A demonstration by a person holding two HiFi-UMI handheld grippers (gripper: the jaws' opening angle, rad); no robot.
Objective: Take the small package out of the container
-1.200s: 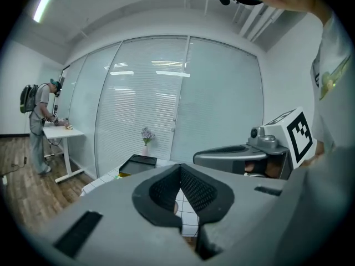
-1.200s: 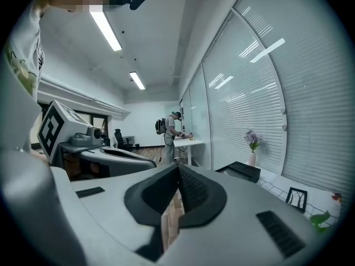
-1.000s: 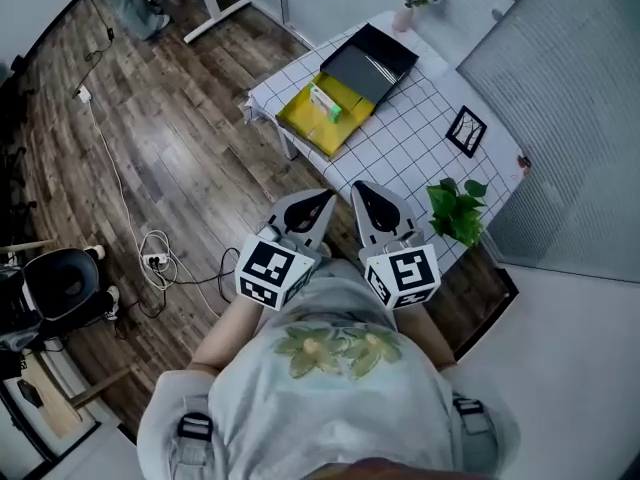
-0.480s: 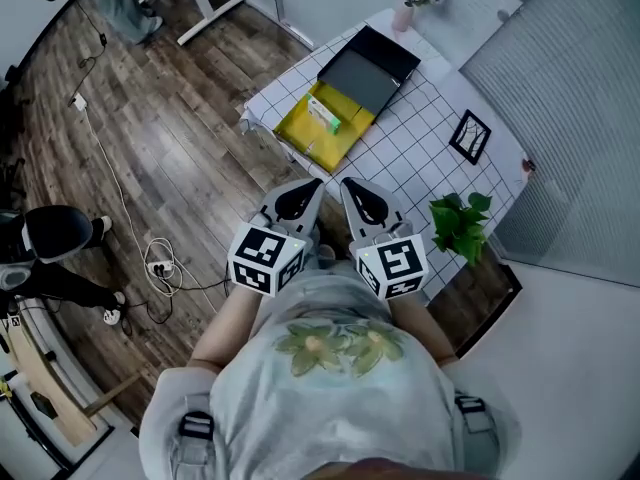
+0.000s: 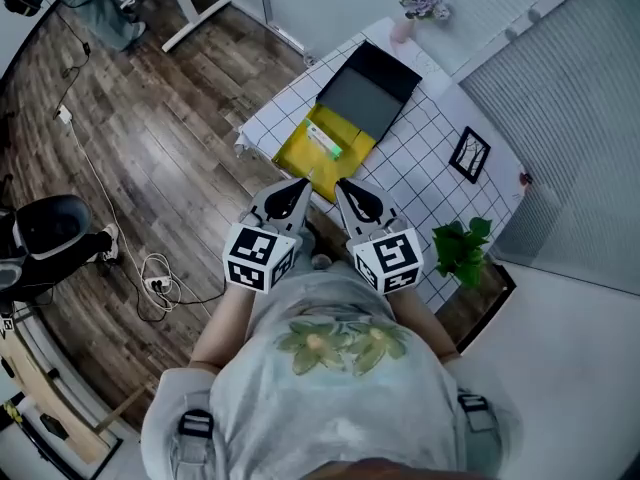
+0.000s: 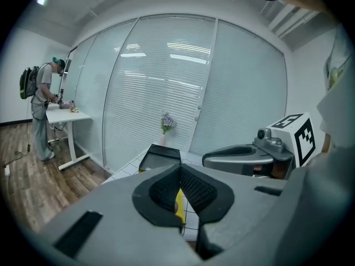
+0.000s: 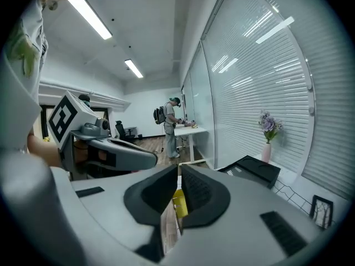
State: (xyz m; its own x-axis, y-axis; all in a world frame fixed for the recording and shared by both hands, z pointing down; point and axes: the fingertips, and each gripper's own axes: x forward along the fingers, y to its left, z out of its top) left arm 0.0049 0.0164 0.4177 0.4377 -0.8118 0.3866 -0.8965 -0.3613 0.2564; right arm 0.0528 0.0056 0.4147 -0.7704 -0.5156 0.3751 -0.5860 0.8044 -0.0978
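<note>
Head view: we hold our left gripper (image 5: pixel 300 184) with its fingers together, empty. Just beyond, the small package (image 5: pixel 326 140) lies inside the yellow container (image 5: pixel 298 156) on the checked desk (image 5: pixel 410 158). Our right gripper (image 5: pixel 345 185) also has its fingers together, empty.

two grippers, lower centre of head view: left gripper (image 5: pixel 301 184), right gripper (image 5: pixel 342 184). one table (image 5: pixel 420 163), upper right. on it: one yellow container (image 5: pixel 292 156), one black lid (image 5: pixel 368 86), one small package (image 5: pixel 325 141), one vase of flowers (image 5: pixel 405 26), one picture frame (image 5: pixel 467 154), one potted plant (image 5: pixel 460 248). one office chair (image 5: pixel 50 230), far left. one white desk (image 5: pixel 190 13) and one person (image 5: pixel 95 3), upper left. one power strip (image 5: pixel 155 286), on floor left of centre.
</note>
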